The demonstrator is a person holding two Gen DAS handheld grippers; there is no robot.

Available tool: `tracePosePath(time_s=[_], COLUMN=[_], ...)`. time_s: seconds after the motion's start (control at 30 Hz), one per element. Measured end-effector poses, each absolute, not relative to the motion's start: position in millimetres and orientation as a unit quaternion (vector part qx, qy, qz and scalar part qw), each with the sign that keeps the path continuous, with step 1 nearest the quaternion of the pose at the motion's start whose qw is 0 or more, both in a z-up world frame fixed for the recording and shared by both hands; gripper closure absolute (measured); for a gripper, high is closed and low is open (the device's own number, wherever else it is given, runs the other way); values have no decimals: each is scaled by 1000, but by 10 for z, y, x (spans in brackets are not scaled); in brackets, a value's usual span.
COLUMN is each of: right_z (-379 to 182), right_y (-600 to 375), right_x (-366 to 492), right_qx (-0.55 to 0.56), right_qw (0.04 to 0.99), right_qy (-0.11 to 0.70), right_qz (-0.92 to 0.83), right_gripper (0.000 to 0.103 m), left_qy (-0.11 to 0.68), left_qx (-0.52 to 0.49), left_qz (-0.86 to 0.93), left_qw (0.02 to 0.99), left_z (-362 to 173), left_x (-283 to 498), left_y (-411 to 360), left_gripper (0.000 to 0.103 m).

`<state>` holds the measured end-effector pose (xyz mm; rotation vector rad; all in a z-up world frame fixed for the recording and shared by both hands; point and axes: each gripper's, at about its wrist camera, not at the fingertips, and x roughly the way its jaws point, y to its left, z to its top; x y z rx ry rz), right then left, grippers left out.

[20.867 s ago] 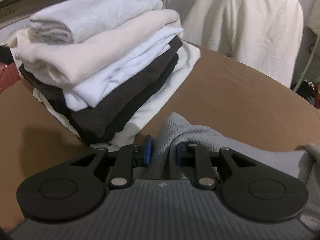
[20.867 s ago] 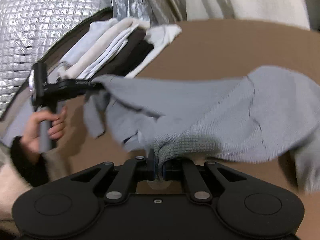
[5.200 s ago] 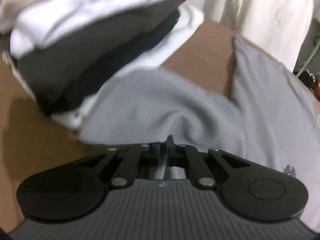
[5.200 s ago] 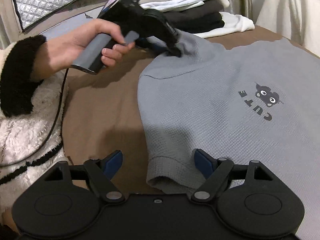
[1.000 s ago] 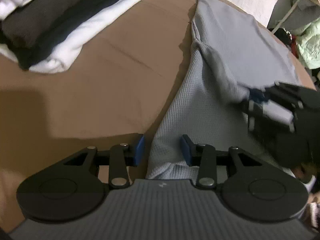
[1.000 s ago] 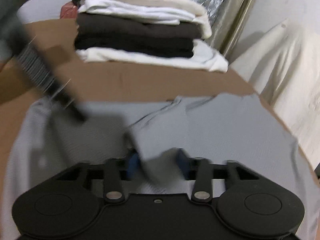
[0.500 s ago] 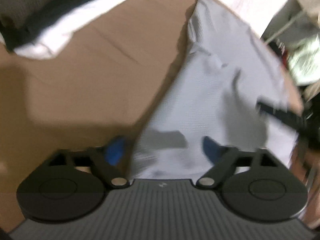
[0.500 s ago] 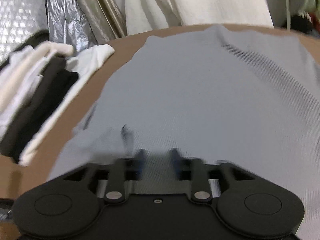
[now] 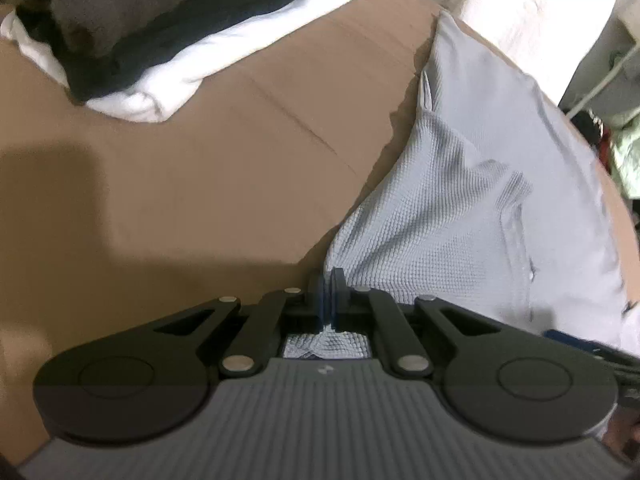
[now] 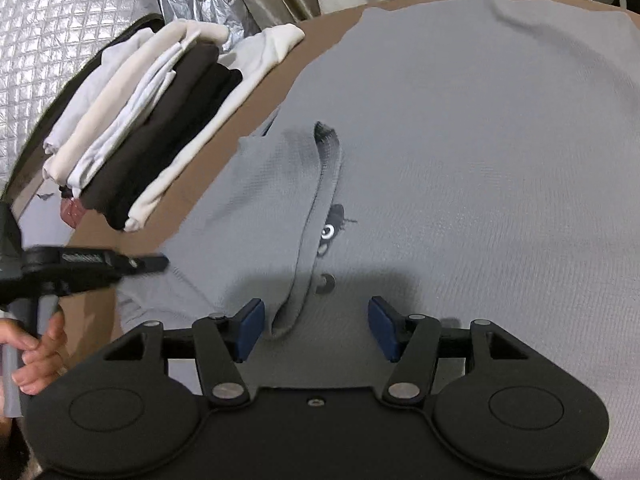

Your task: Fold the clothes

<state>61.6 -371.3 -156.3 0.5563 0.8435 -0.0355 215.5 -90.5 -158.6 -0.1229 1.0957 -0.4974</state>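
Note:
A grey waffle-knit shirt lies spread on the brown table. One sleeve is folded across its front and partly covers the dark print. My left gripper is at the shirt's near left edge. Its jaws are closing, and the pads pinch a fold of the fabric. In the right wrist view the left gripper bites the shirt's side, with a hand on its handle. My right gripper stands open over the sleeve's cuff end; the pads do not press on it.
A stack of folded clothes in white, cream and black sits on the table left of the shirt, and shows as the stack in the left wrist view. Silver quilted sheeting and a draped white cloth stand behind the table.
My left gripper's jaws went from wide open to shut on the shirt's edge. My right gripper let go of the sleeve, opened, rolled and swung across; the sleeve now lies on the shirt front.

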Motion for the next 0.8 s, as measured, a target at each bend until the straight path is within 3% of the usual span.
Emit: tracePosePath(time_s=[0.33,0.47,0.63,0.77,0.8], right_z=[-968,-860,-978,-1250,-1342], right_y=[-4543,-5017,-5672,-5850,-5887], right_x=[-381,-1001,-1819,-2364,-2369], right_qx=[272,271,397,555,576], right_qw=[862,843,773,679,667], right_qy=[415,421,386,229,227], right_qz=[-103,-197,-311,-423,-414], right_gripper=[40,40,40,36,35], left_qy=[382,434,453,477,486], left_qx=[-10,-58,10,17,12], left_qz=[-319,-408,-457,-476,-486], left_qw=[867,801,765,739,726], left_z=[-994,-1046,-1127,-1239,-1241], left_x=[1703,1550,1299,1150,1081], left_y=[-1207,-1709,-2440,-2900,-2980], left_gripper=[90,89,85,85,85])
